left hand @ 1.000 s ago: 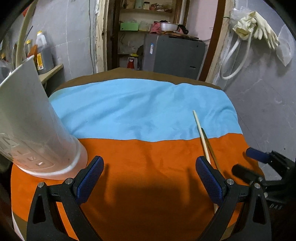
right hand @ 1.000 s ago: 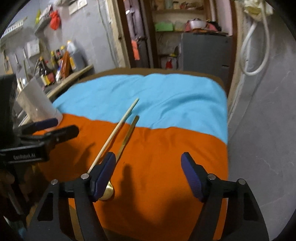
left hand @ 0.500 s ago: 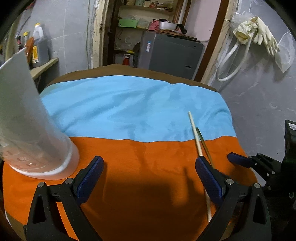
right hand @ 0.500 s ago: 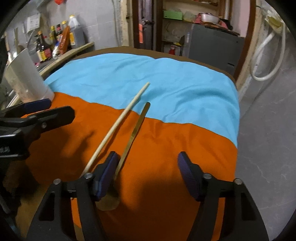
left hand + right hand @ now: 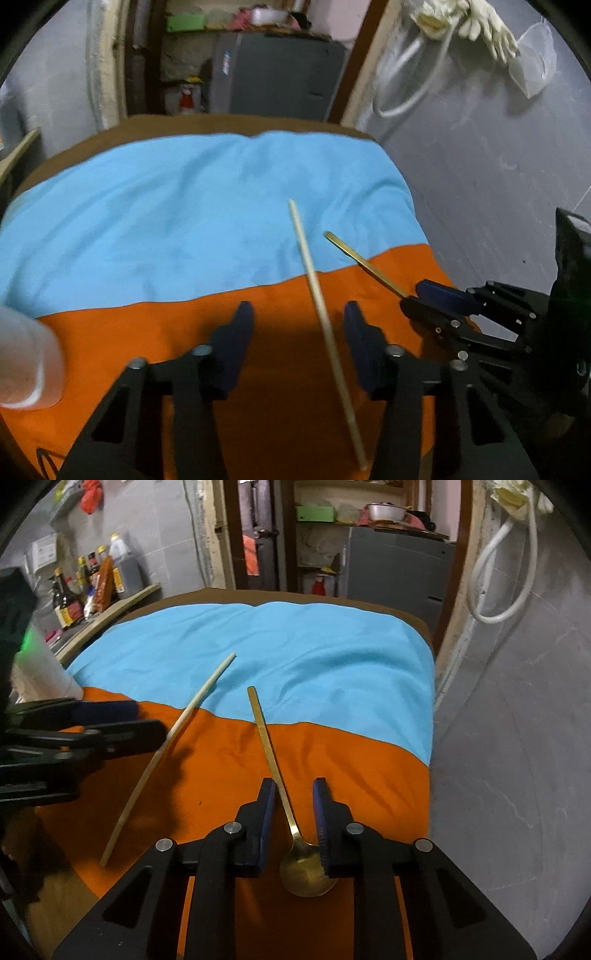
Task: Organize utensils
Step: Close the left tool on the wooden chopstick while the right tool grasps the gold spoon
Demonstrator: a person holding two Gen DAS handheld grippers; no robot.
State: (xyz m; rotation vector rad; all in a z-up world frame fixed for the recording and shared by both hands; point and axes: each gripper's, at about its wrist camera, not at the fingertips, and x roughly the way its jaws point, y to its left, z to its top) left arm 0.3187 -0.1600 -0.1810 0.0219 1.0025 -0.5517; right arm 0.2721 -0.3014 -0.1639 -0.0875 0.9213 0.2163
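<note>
A pale wooden chopstick lies across the orange and blue cloth. It runs between the fingers of my left gripper, whose jaws are closing with a gap still on both sides of the stick. A gold spoon lies with its handle between the fingers of my right gripper and its bowl under the right finger. These jaws are closing too, and the right pad stands clear of the handle. The chopstick and my left gripper show at the left of the right wrist view. My right gripper flanks the spoon handle.
A white container stands on the cloth's left edge, also visible as the container. A shelf with several bottles runs along the left wall. The grey wall is close to the table's right edge. A doorway with a grey cabinet lies behind.
Both grippers have narrowed. The left one slid right until the chopstick lay between its fingers; the right one shifted so the spoon handle sits between its fingers. Chopstick and spoon now spread apart.
</note>
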